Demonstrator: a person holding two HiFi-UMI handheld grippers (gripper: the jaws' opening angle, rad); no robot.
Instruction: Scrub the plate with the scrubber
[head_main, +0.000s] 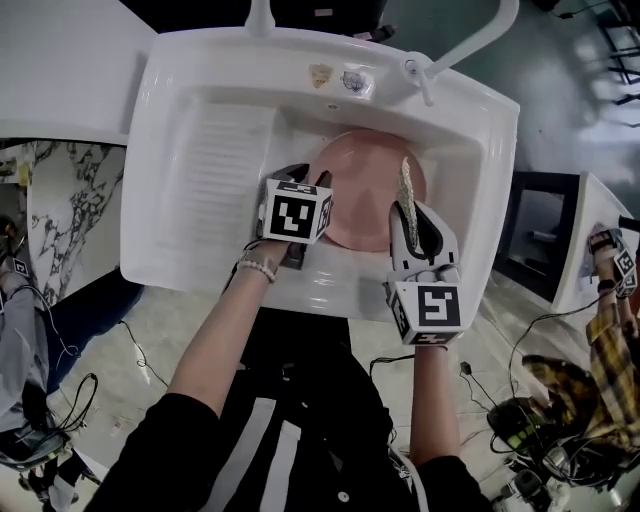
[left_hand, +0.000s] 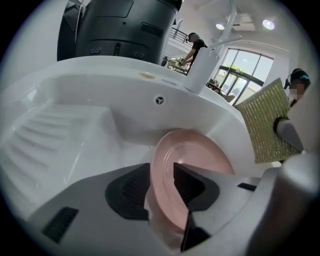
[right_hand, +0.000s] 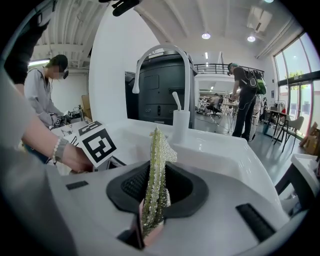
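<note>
The white sink (head_main: 480, 200) has a ribbed drainboard (head_main: 215, 165) at its left and a basin at its right, with a white faucet (head_main: 460, 45) arching over the back ledge. The pink plate (head_main: 365, 190) is inside the basin. The left gripper view shows it tilted on edge rather than flat. The left gripper (head_main: 312, 190) has its jaws clamped on the plate's near left rim, one ribbed black pad on each face. The right gripper (head_main: 412, 225) hovers over the plate's right side. Its jaws are closed on the yellow-green mesh scrubber (head_main: 405, 185), which stands upright between the pads with its top edge free. I cannot tell whether the scrubber touches the plate.

Little here can be read. Two small stickers (head_main: 320, 75) (head_main: 353, 82) sit on the ledge near the faucet base, with print too small to make out. The cube on the left gripper (head_main: 295, 215) and the cube on the right gripper (head_main: 430, 305) carry black-and-white square marker patterns, not letters. A bead bracelet (head_main: 258, 267) circles the person's left wrist.
</note>
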